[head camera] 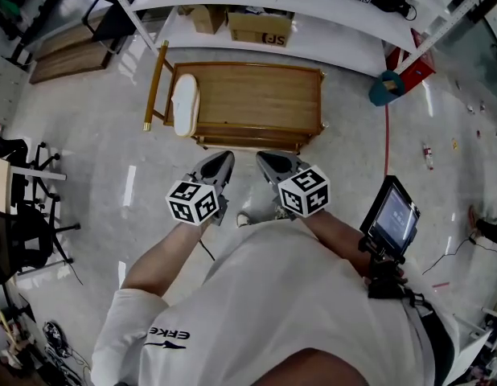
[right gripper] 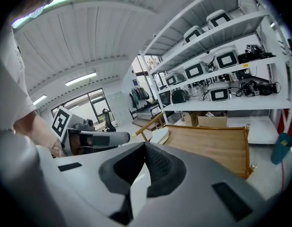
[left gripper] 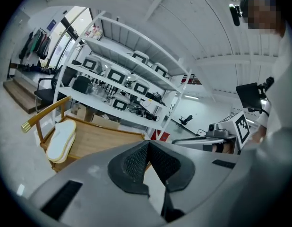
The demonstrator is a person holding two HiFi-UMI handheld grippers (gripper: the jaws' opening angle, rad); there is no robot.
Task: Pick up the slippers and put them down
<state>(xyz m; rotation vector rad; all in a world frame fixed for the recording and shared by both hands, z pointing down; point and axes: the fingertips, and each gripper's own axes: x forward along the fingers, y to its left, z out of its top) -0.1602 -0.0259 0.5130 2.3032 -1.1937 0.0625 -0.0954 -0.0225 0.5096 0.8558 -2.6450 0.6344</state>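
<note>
The slippers (head camera: 185, 104), a white pair that looks stacked one on the other, lie at the left end of a low wooden tabletop (head camera: 256, 95), lengthwise from near to far and just inside its left edge. A raised wooden rim runs around the tabletop, and its near rail lies between the slippers and both tools. Just left of the slippers a wooden handle bar (head camera: 158, 87) on two posts stands up from the left end of the tabletop.

The left tool (head camera: 220, 158) is held over the floor (head camera: 112, 159) just short of the near rail, right of the slippers and apart from them. Its jaws are closed tip to tip, with nothing between them. The right tool (head camera: 264, 158) is beside it on the right, further from the slippers, with its jaws also pressed together and empty. The two tools are near each other but do not touch.

Behind the tabletop, on the far side, stands a white shelf rack (head camera: 329, 6) loaded with screens and cables. Cardboard boxes (head camera: 260, 26) sit on the floor under it. A teal object (head camera: 387, 87) lies on the floor to the right of the tabletop, near a red panel. Office chairs (head camera: 23, 215) stand at the near left. A small screen (head camera: 392, 215) is at the person's right side.
</note>
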